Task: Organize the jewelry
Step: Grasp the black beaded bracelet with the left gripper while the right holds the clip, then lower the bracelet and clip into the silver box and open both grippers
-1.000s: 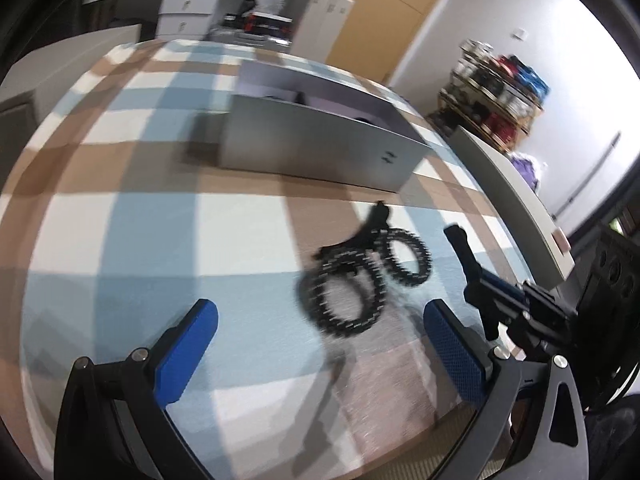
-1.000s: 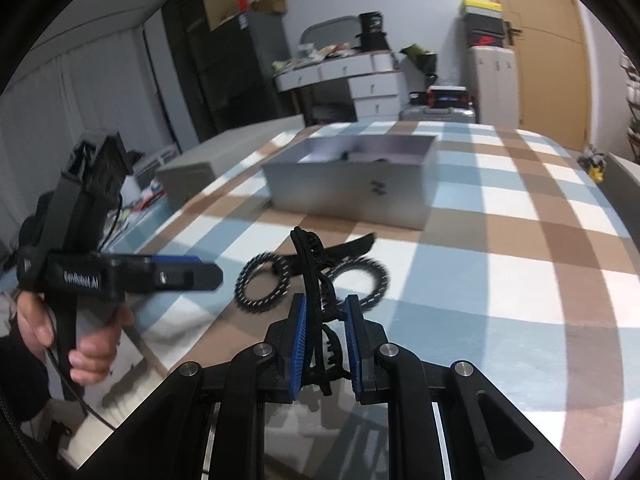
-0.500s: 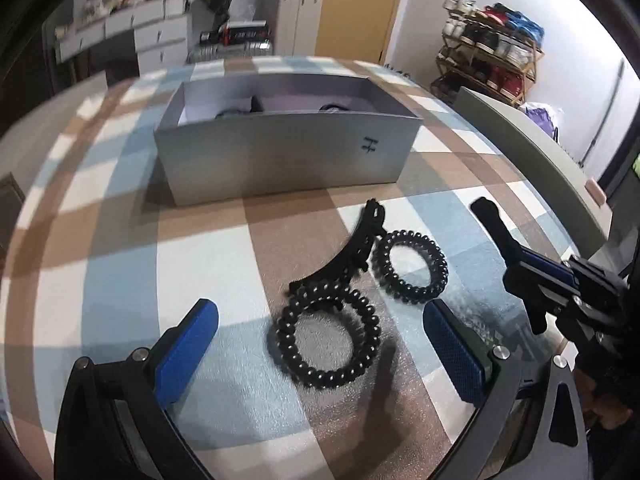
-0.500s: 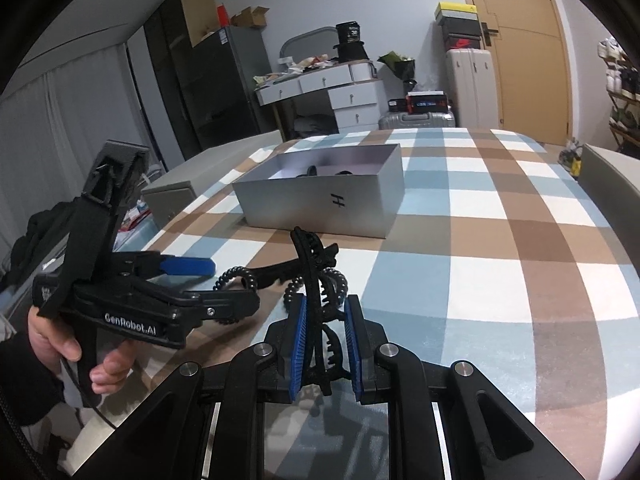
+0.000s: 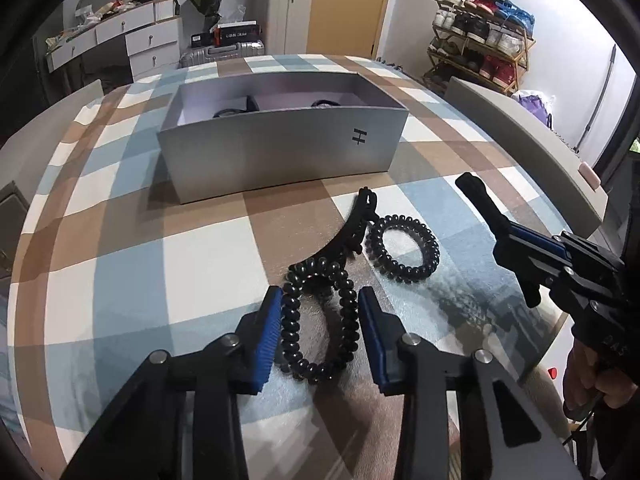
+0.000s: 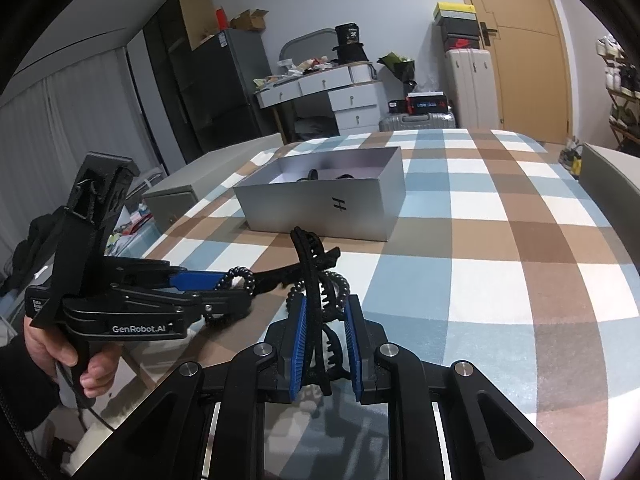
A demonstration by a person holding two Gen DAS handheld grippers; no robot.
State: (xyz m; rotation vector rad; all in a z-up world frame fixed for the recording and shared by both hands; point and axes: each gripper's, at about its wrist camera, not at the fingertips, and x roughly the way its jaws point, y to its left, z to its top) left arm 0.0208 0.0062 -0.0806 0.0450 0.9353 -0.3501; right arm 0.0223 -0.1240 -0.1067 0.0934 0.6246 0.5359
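Note:
My left gripper (image 5: 318,320) is closed around a black spiral hair tie (image 5: 320,320) lying on the checked tablecloth; its blue pads touch both sides of the coil. A second spiral hair tie (image 5: 402,252) lies to its right. A black hair clip (image 5: 352,232) lies between them, pointing toward the grey box (image 5: 280,152). My right gripper (image 6: 324,316) is shut on a black toothed hair clip (image 6: 310,276), held upright above the table. The left gripper also shows in the right wrist view (image 6: 200,280).
The open grey box (image 6: 332,204) stands on the table behind the hair ties and holds dark items. A grey bench (image 5: 532,132) runs along the table's right edge. Drawers, suitcases and a shoe rack stand farther back.
My left gripper moved forward and down onto the nearer spiral hair tie and its jaws closed from wide open onto it. My right gripper kept its hold on the clip.

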